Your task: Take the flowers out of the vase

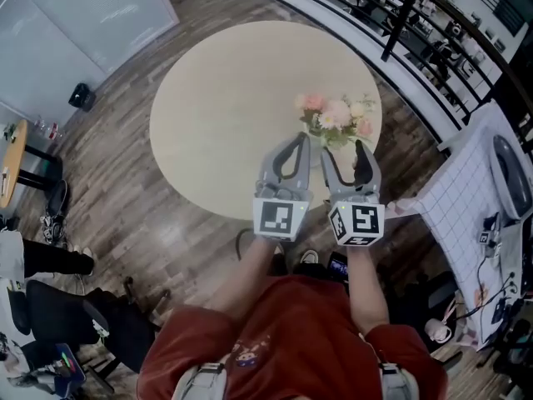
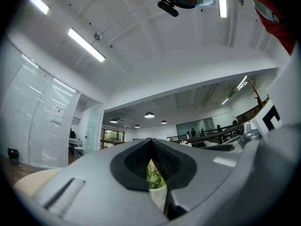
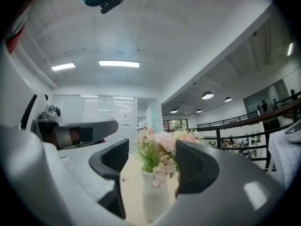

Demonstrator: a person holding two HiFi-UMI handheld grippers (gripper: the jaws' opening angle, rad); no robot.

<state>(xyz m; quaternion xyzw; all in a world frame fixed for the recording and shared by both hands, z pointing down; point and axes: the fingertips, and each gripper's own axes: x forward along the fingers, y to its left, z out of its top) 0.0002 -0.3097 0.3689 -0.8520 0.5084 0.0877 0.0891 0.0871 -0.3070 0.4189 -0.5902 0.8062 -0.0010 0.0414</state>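
Observation:
A bunch of pink and cream flowers [image 1: 335, 117] with green leaves stands in a white ribbed vase [image 3: 154, 197] near the right edge of the round beige table [image 1: 225, 98]. My right gripper [image 1: 342, 151] is open just in front of it. In the right gripper view the flowers [image 3: 162, 147] and vase show between and beyond the two spread jaws, untouched. My left gripper [image 1: 298, 142] is close beside it on the left, jaws shut and empty. Through a thin slit in the left gripper [image 2: 151, 144] only a bit of leaves [image 2: 155, 175] shows.
A black railing [image 1: 416, 19] with shelves behind it runs along the far right. A white gridded table [image 1: 470, 190] with cables stands at the right. Dark chairs [image 1: 50, 307] and a small wooden table [image 1: 12, 161] are at the left, on the wooden floor.

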